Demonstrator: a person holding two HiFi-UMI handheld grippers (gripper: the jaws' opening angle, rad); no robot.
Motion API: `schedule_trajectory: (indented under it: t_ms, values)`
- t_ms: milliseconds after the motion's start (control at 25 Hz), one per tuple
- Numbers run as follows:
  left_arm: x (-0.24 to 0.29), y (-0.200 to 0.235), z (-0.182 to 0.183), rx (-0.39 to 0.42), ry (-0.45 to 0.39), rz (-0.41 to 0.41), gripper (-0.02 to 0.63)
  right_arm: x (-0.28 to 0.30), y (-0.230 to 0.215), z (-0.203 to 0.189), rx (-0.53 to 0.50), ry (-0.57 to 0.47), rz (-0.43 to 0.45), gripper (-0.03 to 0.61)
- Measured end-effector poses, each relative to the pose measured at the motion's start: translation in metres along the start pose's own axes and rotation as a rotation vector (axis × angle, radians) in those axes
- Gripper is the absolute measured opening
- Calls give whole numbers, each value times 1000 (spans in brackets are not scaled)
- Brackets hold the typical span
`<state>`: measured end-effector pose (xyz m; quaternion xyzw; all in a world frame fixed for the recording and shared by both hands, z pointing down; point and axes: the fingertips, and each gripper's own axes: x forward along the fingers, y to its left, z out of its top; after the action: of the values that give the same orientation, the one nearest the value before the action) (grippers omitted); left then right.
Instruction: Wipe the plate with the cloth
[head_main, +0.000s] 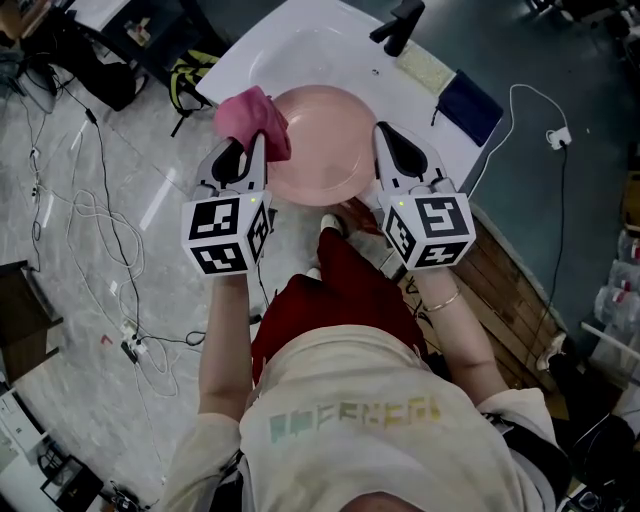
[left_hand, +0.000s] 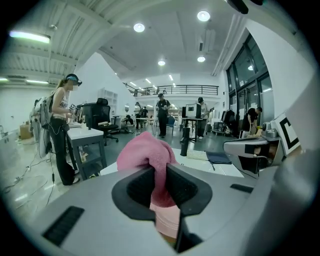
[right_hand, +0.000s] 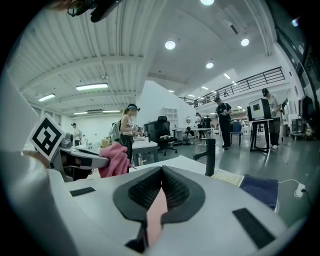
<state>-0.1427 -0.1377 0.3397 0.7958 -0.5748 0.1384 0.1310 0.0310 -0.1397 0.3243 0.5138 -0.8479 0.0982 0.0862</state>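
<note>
- Plate (head_main: 322, 145): round, shallow, smooth pale pink with a soft sheen. It was held over the white basin (head_main: 300, 50), its right rim in the right gripper (head_main: 385, 148).
- Right gripper, own view (right_hand: 160, 192): ribbed black pads were pressed onto the thin pink plate edge (right_hand: 156, 215), which ran upright between them.
- Cloth (head_main: 252, 118): deeper pink, fuzzy and bunched into a soft lump. It sat at the plate's left rim, pinched by the left gripper (head_main: 252, 152).
- Left gripper, own view (left_hand: 159, 180): the jaws were closed on a fold of cloth (left_hand: 147, 150), whose bulk bulged above them; the paler plate rim (left_hand: 167, 222) showed just below.
- Each gripper: a grey moulded shell carrying a cube with black-and-white square markers.
- Faucet (head_main: 398, 25): black, matte, at the basin's far edge.
- Beside the basin: a pale rectangular textured pad (head_main: 425, 68) and a folded navy cloth (head_main: 470, 105).
</note>
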Motion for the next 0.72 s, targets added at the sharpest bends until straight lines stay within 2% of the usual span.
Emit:
schedule_trajectory:
  t_ms: [720]
  values:
    - [-85, -11, 2, -10, -104, -5, 67, -71, 49, 8, -38, -62, -12, 37]
